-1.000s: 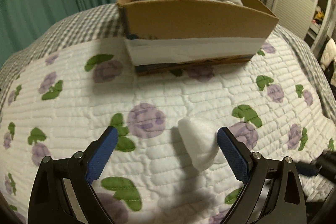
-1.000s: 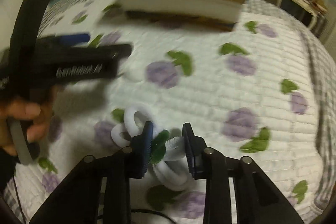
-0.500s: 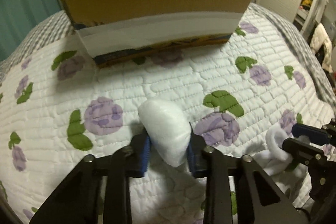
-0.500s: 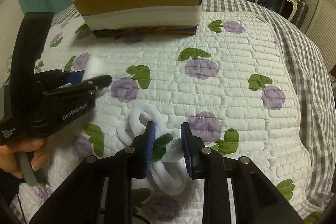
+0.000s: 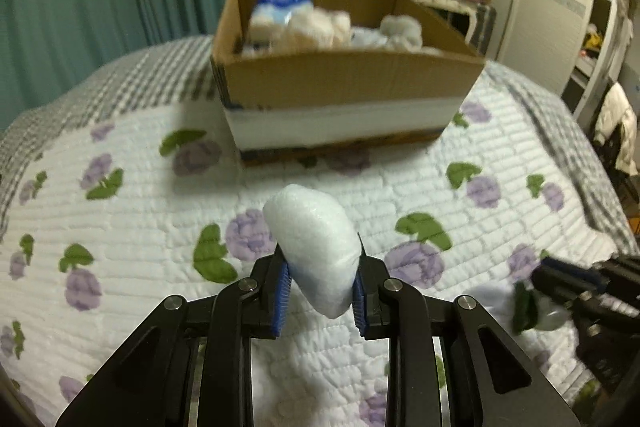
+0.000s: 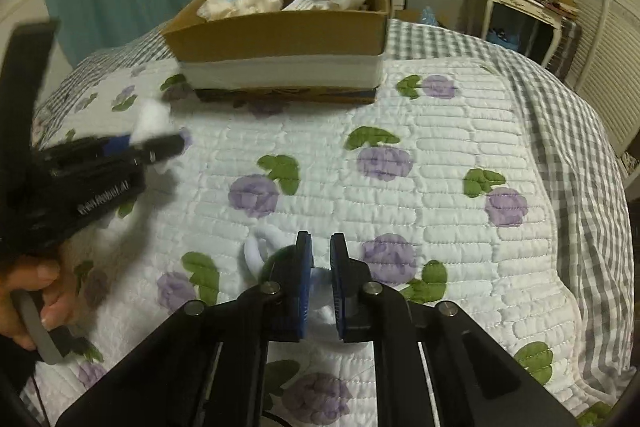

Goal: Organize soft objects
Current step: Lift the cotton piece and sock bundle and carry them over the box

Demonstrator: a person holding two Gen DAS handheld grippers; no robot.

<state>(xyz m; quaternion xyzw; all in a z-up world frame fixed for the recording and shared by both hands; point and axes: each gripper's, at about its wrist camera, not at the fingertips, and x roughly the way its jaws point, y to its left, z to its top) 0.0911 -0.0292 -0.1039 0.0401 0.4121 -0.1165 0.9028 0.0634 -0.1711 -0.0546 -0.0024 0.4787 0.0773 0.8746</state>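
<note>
A white foam lump (image 5: pixel 316 247) is pinched between the blue pads of my left gripper (image 5: pixel 320 283), which holds it a little above the quilt. The right wrist view shows that same left gripper (image 6: pixel 160 147) at the left, with the foam lump (image 6: pixel 152 119) sticking out past its tips. My right gripper (image 6: pixel 321 267) is shut on a white looped soft piece (image 6: pixel 260 247), whose loops hang out to the left of the jaws. An open cardboard box (image 5: pixel 348 87) with several white soft items inside stands further back on the bed.
A white quilt (image 5: pixel 140 227) with purple flowers and green leaves covers the bed, and a grey checked blanket (image 6: pixel 560 99) lies along its far and right sides. A person's hand (image 6: pixel 36 287) grips the left tool's handle. Teal curtains and a cluttered dresser stand behind.
The left jaws went from wide open around the foam lump to shut on it, and lifted it off the quilt. The right jaws closed tighter on the looped piece.
</note>
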